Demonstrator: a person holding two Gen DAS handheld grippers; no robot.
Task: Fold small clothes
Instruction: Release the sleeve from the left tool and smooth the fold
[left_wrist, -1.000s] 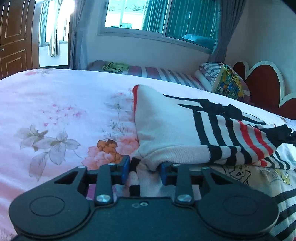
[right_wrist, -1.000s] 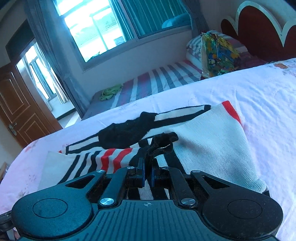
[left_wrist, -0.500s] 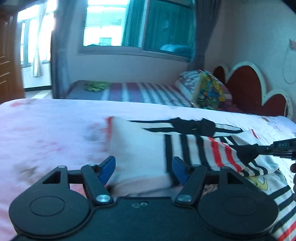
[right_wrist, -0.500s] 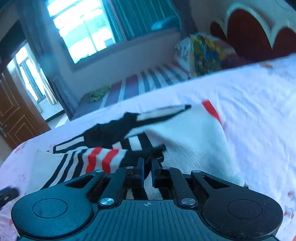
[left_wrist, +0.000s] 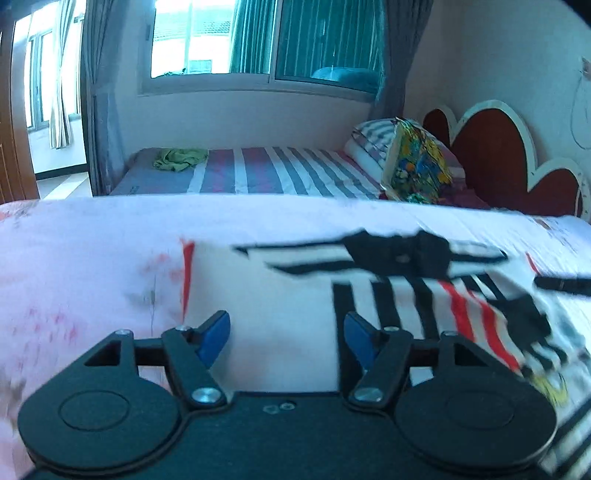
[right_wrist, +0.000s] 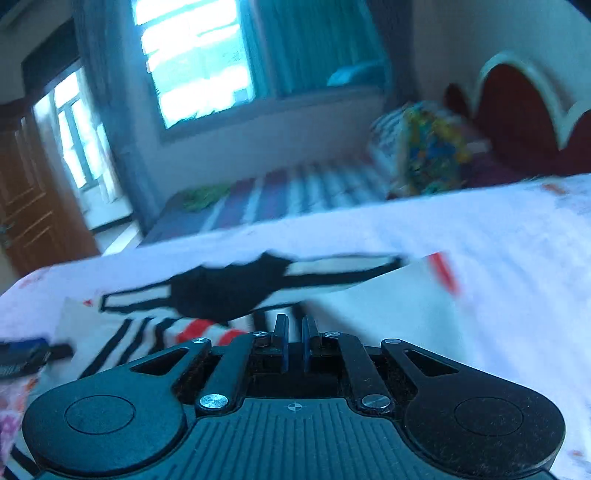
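The striped sweater (left_wrist: 280, 295) lies mid-bed on the floral bedsheet (left_wrist: 74, 258). The left gripper (left_wrist: 286, 332) is spread over it (nothing pinched); the right gripper (right_wrist: 294, 339) is pressed together, empty.

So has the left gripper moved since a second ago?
Yes. The left gripper has let go of the striped garment and backed away from the window; its jaws now stand open and empty.

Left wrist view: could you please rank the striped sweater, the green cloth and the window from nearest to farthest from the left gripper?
1. Striped sweater, just ahead of the left gripper on the pink bed.
2. Green cloth, on the far striped bed, left.
3. Window, in the back wall behind that bed.
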